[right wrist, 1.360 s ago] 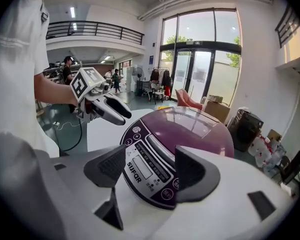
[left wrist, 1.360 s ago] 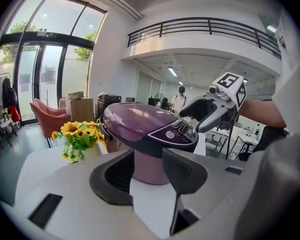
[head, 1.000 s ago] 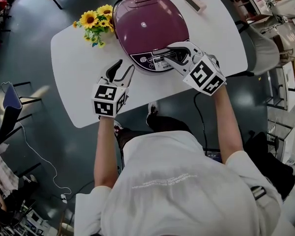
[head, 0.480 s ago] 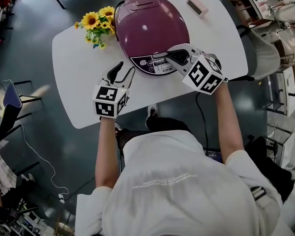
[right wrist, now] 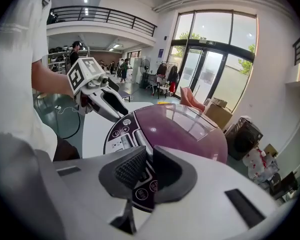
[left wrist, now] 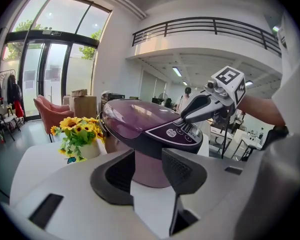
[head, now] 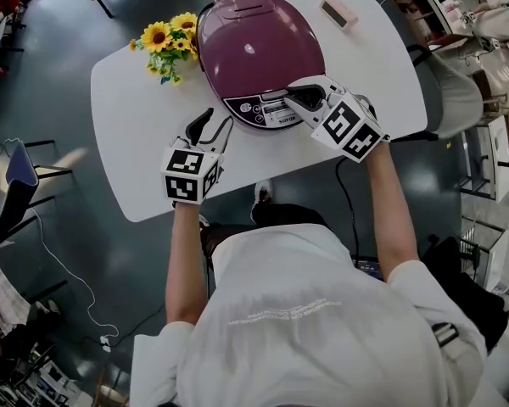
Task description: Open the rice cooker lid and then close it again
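Setting — a bright, high-ceilinged interior.
Beyond the jaws of the left gripper [left wrist: 149, 176] and off to their left, tall glass doors [left wrist: 45, 69] admit daylight over a pink armchair [left wrist: 47, 111] and cardboard boxes [left wrist: 82, 104]; above and ahead of them a dark-railed balcony [left wrist: 205, 26] runs along white walls [left wrist: 115, 49], strip lights [left wrist: 177, 71] beneath it. Under the jaws lies a white table [head: 136, 142] on dark, glossy floor [head: 59, 75].

Table: one [head: 127, 142]
Rice cooker: one [head: 254, 45], purple, mid far edge of the table
Sunflower bunch: one [head: 165, 41], far left corner
Pink box: one [head: 338, 12], far right corner
Hand-held grippers: two, left hand-held gripper [head: 216, 119] and right hand-held gripper [head: 290, 95]
Marker cubes: two, left cube [head: 189, 175] and right cube [head: 349, 130]
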`<state>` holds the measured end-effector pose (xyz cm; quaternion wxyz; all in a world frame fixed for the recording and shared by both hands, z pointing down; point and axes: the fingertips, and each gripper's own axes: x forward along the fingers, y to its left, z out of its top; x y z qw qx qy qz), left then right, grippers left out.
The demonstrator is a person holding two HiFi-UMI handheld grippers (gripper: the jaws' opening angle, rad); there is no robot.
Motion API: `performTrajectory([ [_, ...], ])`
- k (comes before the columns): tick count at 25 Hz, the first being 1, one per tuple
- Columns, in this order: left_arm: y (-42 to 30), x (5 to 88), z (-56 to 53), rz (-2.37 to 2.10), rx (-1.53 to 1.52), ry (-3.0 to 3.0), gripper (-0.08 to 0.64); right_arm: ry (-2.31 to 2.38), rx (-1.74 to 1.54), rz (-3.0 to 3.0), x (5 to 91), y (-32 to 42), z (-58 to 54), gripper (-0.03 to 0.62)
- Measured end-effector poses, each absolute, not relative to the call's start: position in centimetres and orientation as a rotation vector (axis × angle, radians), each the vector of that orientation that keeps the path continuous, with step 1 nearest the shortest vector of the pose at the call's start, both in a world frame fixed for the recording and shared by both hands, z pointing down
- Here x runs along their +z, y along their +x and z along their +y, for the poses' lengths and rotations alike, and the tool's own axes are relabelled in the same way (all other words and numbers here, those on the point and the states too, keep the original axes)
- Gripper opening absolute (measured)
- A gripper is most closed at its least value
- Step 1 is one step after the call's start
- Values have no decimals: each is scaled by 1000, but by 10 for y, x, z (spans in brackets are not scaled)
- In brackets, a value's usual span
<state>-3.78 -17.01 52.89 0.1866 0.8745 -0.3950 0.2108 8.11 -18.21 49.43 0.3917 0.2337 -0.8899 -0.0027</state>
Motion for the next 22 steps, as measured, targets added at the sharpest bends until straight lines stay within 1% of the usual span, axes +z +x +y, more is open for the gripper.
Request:
performTrajectory([
  [4,-34,528,-167,-1105,586,2468,183,631,23,-2276,494,81,-183,61],
  [22,-44,530,-152,-1122,607,2465,183,662,-27,-2216,499,82,-181,55],
])
